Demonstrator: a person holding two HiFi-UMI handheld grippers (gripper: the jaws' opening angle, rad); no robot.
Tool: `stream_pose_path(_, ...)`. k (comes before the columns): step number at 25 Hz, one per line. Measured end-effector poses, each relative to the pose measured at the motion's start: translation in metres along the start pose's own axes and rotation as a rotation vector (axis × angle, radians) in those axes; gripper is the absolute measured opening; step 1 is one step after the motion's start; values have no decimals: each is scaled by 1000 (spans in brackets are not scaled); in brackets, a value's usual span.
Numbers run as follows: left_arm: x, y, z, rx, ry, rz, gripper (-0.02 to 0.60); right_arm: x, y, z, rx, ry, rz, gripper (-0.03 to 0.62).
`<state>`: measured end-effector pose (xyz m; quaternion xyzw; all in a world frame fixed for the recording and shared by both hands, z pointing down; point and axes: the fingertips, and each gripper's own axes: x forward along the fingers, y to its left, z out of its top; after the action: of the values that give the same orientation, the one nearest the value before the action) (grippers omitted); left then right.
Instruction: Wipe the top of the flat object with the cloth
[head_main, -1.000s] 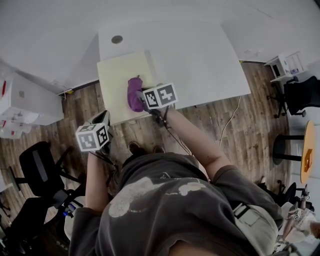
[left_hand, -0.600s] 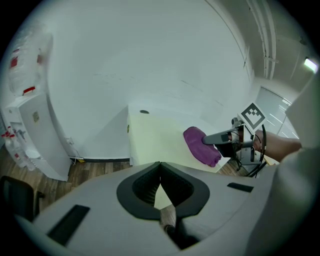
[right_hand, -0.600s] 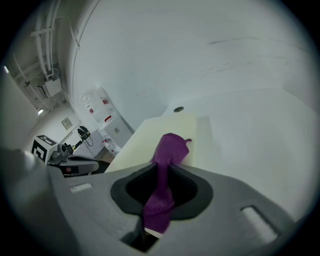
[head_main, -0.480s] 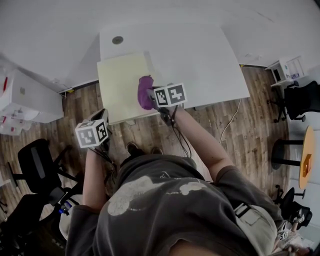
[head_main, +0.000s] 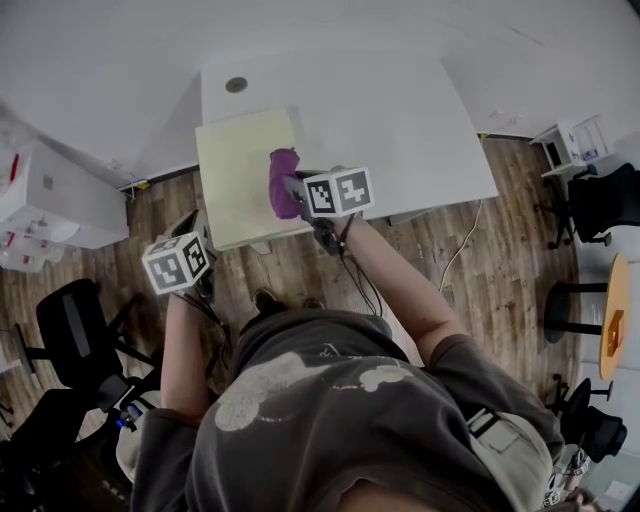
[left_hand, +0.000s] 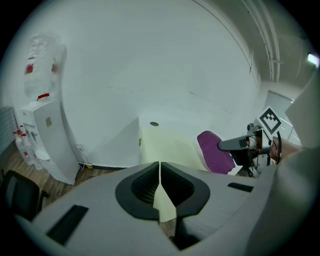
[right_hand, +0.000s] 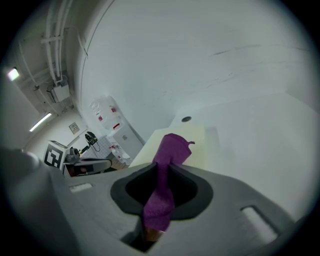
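Note:
A pale yellow flat board (head_main: 240, 170) lies on the left part of the white table (head_main: 400, 120). My right gripper (head_main: 293, 192) is shut on a purple cloth (head_main: 282, 183), which rests on the board near its right edge. In the right gripper view the cloth (right_hand: 172, 150) runs between the shut jaws (right_hand: 165, 172) and sticks up in front of the board (right_hand: 197, 142). My left gripper (head_main: 198, 225) hovers off the table by the board's near left corner, jaws shut on nothing (left_hand: 160, 170). Its view shows the board (left_hand: 165, 147) and the cloth (left_hand: 215, 152) ahead.
A round hole (head_main: 236, 85) sits in the table behind the board. A white cabinet (head_main: 50, 200) stands to the left, and black chairs (head_main: 80, 340) (head_main: 600, 190) stand on the wooden floor. A cable (head_main: 460, 245) hangs off the table's near edge.
The right gripper slid the cloth right across the board, then back a little to the left and farther away. The left gripper drifted slightly left.

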<state>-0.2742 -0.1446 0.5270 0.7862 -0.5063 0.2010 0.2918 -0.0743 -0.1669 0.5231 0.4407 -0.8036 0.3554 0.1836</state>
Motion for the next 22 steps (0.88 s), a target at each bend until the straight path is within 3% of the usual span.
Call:
stream_pose_path(9, -14, 23, 9, -4, -26, 18, 0, 35, 86, -11, -72, 55, 163, 66)
stream_pose_path(22, -18, 39, 0, -28, -10, 7, 0, 84, 146, -46, -132, 183, 244, 66)
